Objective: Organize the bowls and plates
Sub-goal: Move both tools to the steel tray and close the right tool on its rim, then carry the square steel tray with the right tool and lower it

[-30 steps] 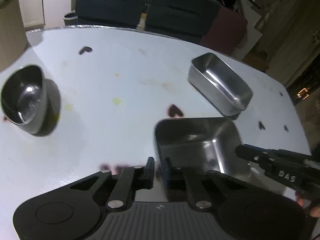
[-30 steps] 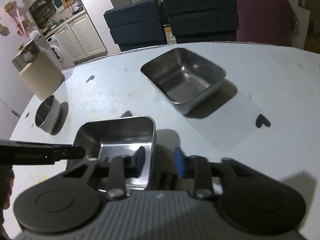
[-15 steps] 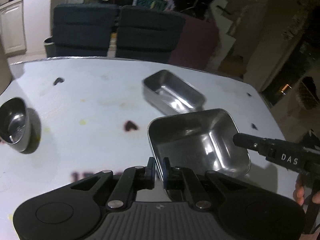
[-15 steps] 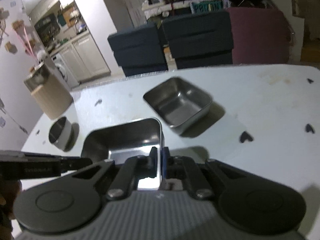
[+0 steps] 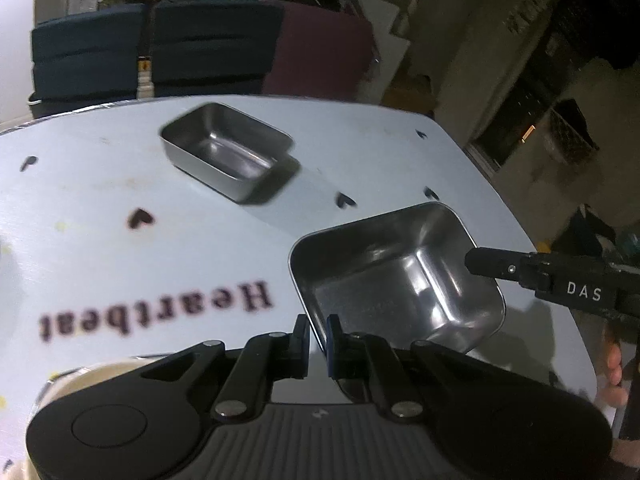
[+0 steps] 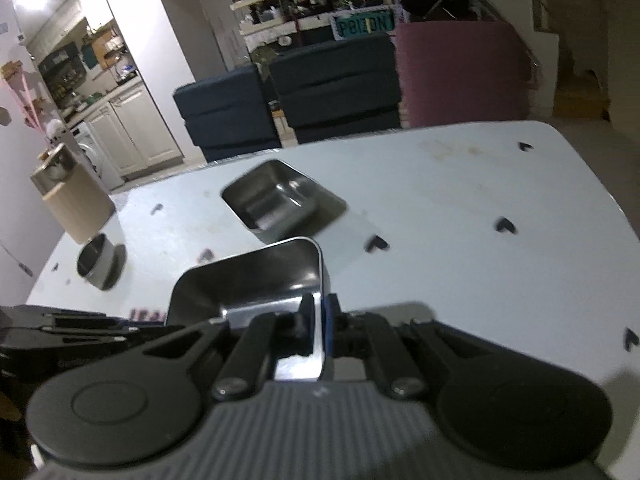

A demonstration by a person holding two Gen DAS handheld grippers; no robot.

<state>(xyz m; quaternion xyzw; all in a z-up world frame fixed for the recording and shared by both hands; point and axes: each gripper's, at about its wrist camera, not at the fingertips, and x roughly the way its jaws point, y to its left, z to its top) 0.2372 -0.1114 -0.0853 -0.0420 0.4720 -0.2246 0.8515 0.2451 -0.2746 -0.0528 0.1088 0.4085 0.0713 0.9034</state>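
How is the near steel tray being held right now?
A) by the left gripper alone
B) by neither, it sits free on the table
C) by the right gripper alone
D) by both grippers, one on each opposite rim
D: the left gripper pinches one rim of the near steel tray, and the right gripper is shut on the opposite rim.

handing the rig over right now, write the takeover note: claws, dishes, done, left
Left claw: shut on the near rim of the square steel dish.
Right claw: shut on the opposite rim of the same dish; it is carried by both, tilted, seemingly off the table.
Second square steel dish: empty, resting mid-table, beyond the held one.
Round steel bowl: alone near the table's left edge.
Done: one dish gripped and lifted.
Left: probably nest it in the second dish, then deal with the round bowl.
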